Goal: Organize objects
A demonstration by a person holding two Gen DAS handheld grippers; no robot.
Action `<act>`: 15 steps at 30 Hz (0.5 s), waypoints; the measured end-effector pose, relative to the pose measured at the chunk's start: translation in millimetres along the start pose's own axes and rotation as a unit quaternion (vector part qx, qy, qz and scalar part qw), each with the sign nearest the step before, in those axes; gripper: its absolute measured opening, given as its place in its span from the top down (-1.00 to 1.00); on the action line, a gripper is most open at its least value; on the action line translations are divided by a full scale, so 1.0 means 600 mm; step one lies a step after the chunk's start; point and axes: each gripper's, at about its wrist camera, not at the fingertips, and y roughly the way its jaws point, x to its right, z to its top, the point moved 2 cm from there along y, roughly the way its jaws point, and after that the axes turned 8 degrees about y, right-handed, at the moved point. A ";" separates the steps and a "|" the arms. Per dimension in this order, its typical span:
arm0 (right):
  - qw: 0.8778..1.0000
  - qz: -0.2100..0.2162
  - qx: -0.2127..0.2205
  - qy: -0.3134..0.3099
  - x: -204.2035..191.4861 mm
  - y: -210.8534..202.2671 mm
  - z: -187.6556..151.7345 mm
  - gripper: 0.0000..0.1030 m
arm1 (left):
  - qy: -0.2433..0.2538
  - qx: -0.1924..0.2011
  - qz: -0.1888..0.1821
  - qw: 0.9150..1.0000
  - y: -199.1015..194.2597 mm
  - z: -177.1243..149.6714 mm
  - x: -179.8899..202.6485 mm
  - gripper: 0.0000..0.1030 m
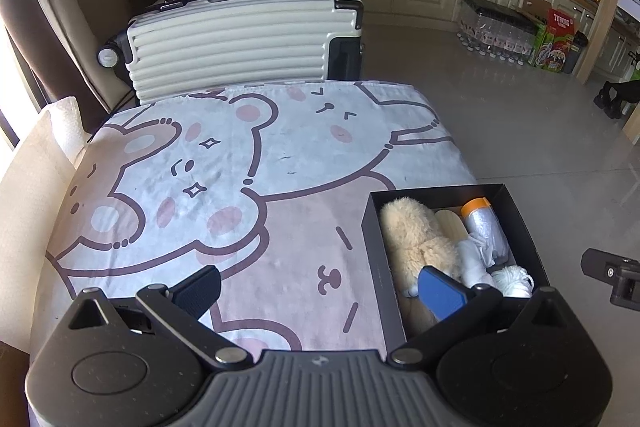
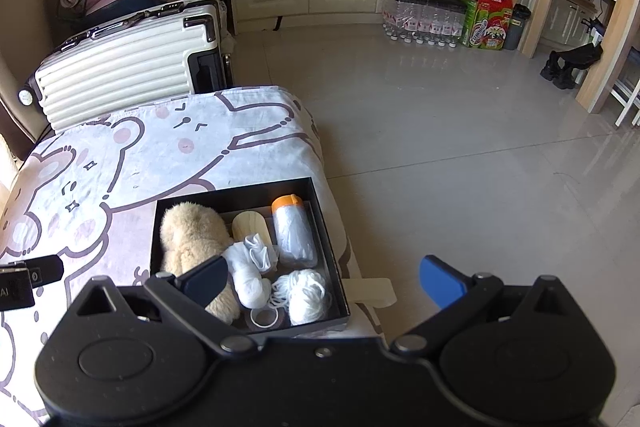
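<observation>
Both jaws stand wide apart, nothing between them. Left gripper [image 1: 320,287]: empty, over the cartoon-bear cloth [image 1: 240,167]; its blue right finger [image 1: 440,291] overlaps the near left part of the black box [image 1: 370,227], its dark left finger over bare cloth. Right gripper [image 2: 324,281]: empty; the box [image 2: 154,227] lies ahead and left of the jaw gap, dark left finger [image 2: 204,279] over the box's near edge, blue right finger [image 2: 442,285] over the floor [image 2: 440,147] beyond the table edge.

Ahead of both jaws, past the cloth: white suitcase [image 1: 240,39] on its side.

Box contents, largest first: plush toy [image 2: 192,235] at left; bottle with orange cap [image 2: 292,231] at far right; white yarn ball [image 2: 308,295] near right corner; crumpled white cloth [image 2: 248,267] in the middle; wooden piece [image 2: 248,225] behind it; tape ring [image 2: 264,317] at the near wall.
</observation>
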 end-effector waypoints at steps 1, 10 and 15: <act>1.000 0.001 0.000 0.000 0.000 0.001 0.000 -1.00 | 0.000 0.000 0.000 1.000 0.000 0.000 0.000 -1.00; 1.000 0.003 -0.002 -0.002 -0.001 0.005 0.000 -1.00 | -0.003 -0.003 -0.003 1.000 0.005 0.000 0.001 -1.00; 1.000 0.003 -0.002 -0.005 -0.002 0.006 0.000 -1.00 | -0.003 -0.004 -0.004 1.000 0.008 0.000 0.001 -1.00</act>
